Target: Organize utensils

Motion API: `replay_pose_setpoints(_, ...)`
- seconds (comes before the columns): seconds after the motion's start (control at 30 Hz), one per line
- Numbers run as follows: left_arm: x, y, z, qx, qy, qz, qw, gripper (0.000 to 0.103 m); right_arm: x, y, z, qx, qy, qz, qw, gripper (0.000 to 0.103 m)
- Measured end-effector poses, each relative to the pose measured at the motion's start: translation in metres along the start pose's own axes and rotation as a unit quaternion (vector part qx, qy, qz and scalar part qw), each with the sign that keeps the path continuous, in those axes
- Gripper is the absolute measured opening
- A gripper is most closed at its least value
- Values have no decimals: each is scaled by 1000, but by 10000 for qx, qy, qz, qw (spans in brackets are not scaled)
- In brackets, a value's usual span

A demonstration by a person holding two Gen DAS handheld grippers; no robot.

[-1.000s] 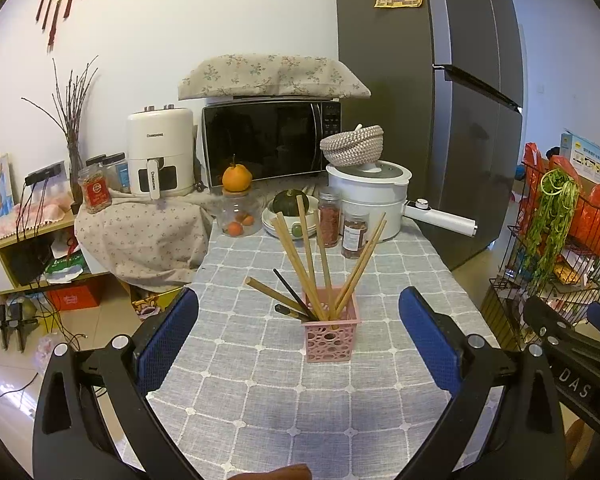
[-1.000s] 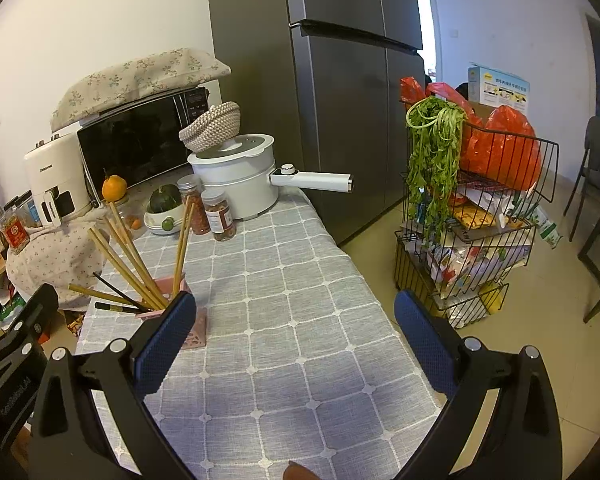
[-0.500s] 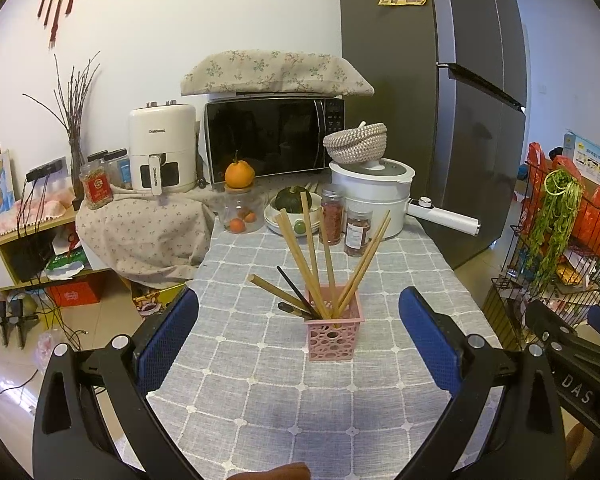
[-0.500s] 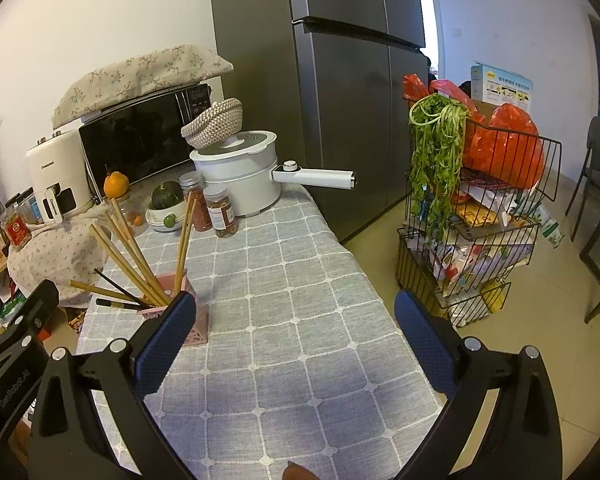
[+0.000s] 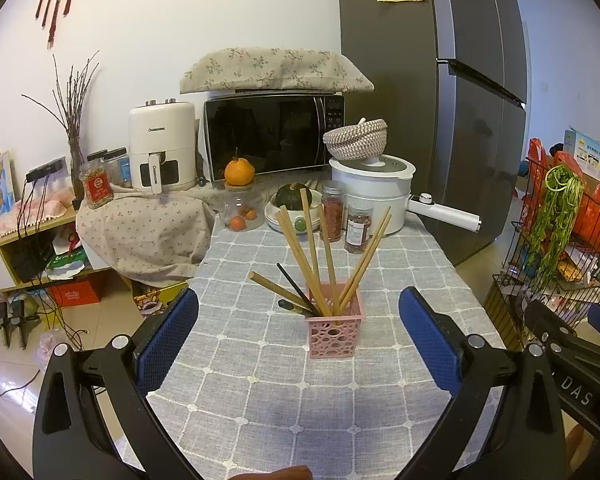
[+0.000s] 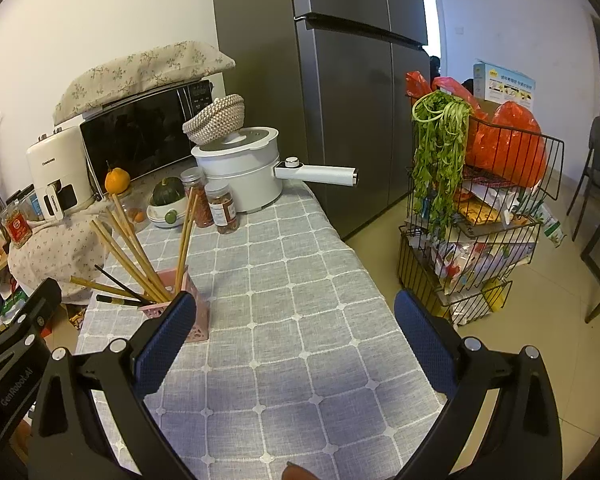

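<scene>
A pink perforated holder [image 5: 333,331] stands in the middle of the table's grey checked cloth [image 5: 260,380], with several wooden chopsticks [image 5: 305,261] and a black one fanned out of it. My left gripper [image 5: 298,322] is open and empty, its blue pads either side of the holder and nearer the camera. In the right wrist view the holder [image 6: 168,292] sits at the left, partly behind the left pad. My right gripper [image 6: 296,320] is open over bare cloth, holding nothing.
At the table's far end stand a white pot [image 5: 374,190] with a long handle, two spice jars [image 5: 344,220], a bowl with a squash [image 5: 294,200] and a glass jar. A fridge [image 6: 340,80] and a wire rack [image 6: 476,216] stand to the right.
Both views have shifted slightly; the holder and chopsticks sit a little lower and nearer in the left wrist view. Both grippers stay open and empty.
</scene>
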State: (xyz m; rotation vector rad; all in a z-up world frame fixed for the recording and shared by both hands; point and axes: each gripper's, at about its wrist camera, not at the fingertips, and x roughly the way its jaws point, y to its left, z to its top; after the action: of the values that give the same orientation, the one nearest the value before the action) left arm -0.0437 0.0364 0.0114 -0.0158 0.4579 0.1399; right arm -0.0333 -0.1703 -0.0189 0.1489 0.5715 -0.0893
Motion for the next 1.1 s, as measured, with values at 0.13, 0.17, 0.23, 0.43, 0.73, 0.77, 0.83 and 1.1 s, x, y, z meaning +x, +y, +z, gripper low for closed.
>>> replay_pose_setpoints(0.13,0,-1,0,-6,3,1,10000,96,0,0,0,-3,-3,-2,10000,97)
replay_pose_setpoints(0.17,1,-1,0,-9,8,6,10000,96,0,0,0,-1,-2,1,10000,97)
replay_pose_setpoints(0.23,1,0,-3,-15,17,13,10000,96,0,0,0,-2,-1,1,10000,97)
replay_pose_setpoints(0.43,2,0,-5,63,27,48,10000,96,2,1,-2,-12,17,7,10000,97)
replay_pose_setpoints(0.73,3,-1,-6,76,43,54,9999,96,4,1,-4,-18,50,15,10000,97)
replay_pose_setpoints(0.77,4,0,-6,79,46,57,9999,96,4,0,-4,-11,51,18,10000,97)
replay_pose_setpoints(0.83,3,0,-6,72,25,42,10000,95,5,-1,-5,-16,72,20,10000,97)
replay_pose_setpoints(1.1,2,-5,-6,163,-3,-6,9999,87,9,-4,-5,19,152,44,9999,97)
